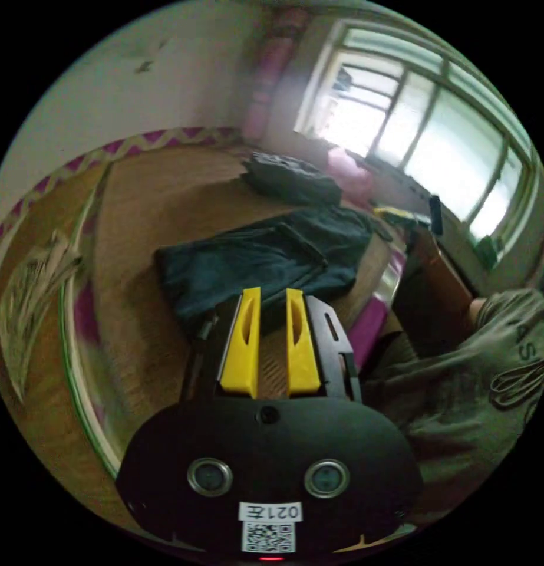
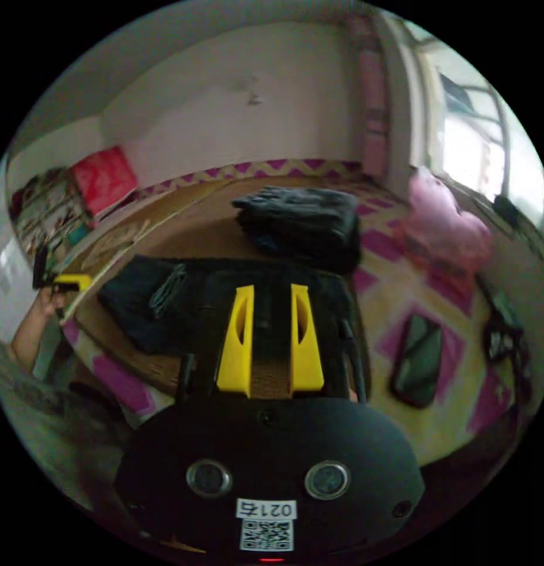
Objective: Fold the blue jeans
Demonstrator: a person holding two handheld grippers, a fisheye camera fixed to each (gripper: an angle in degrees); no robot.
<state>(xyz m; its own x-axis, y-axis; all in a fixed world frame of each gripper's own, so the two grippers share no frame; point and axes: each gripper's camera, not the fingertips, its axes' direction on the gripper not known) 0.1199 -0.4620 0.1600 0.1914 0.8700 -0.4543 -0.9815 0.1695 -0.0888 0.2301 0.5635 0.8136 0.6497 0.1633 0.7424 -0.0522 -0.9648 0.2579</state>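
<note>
While both tools (image 1: 273, 295) (image 2: 272, 292) hover spread and empty, their jaws hide part of the blue jeans (image 1: 254, 259).

Bare woven brown mat (image 1: 160, 200): open passage around my folded dark blue jeans (image 1: 254, 265). Obstacle beyond them: folded black garment pile (image 2: 304, 227). Obstacle on pink-and-cream checked cover (image 2: 395, 295): flat black phone (image 2: 418, 359). Obstacle near window: pink pillow (image 2: 445, 227).
</note>
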